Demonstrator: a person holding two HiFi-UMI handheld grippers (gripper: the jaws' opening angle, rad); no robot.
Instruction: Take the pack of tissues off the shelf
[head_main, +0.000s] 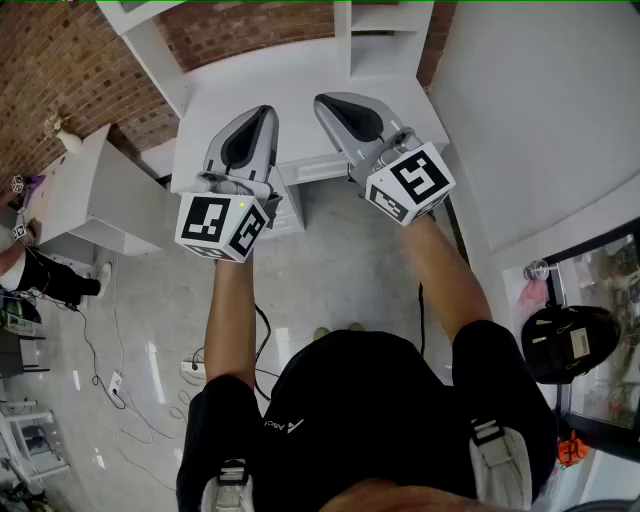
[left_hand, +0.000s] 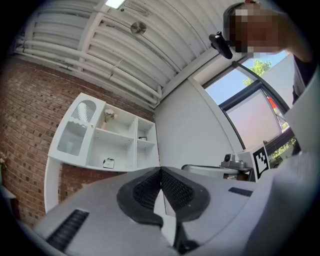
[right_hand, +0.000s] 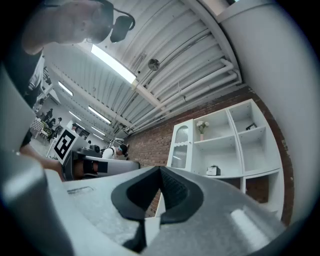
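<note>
The white shelf unit (left_hand: 120, 145) stands against a brick wall some way ahead of both grippers. A small white pack with a dark mark, probably the tissues (left_hand: 108, 163), sits on its lower middle shelf; the right gripper view shows this pack (right_hand: 213, 170) too. My left gripper (left_hand: 161, 170) is shut with nothing between its pads. My right gripper (right_hand: 160, 169) is shut and empty as well. In the head view the left gripper (head_main: 268, 108) and right gripper (head_main: 322, 100) are held side by side at chest height, pointing at the shelf's white counter (head_main: 300, 80).
A vase of flowers (left_hand: 108, 116) stands on the upper shelf and a small dark item (left_hand: 143, 138) in the right compartment. A glass-door section (left_hand: 75, 130) is at the shelf's left. A white side cabinet (head_main: 100, 195) and floor cables (head_main: 110, 385) lie left; a white wall (head_main: 540, 110) is right.
</note>
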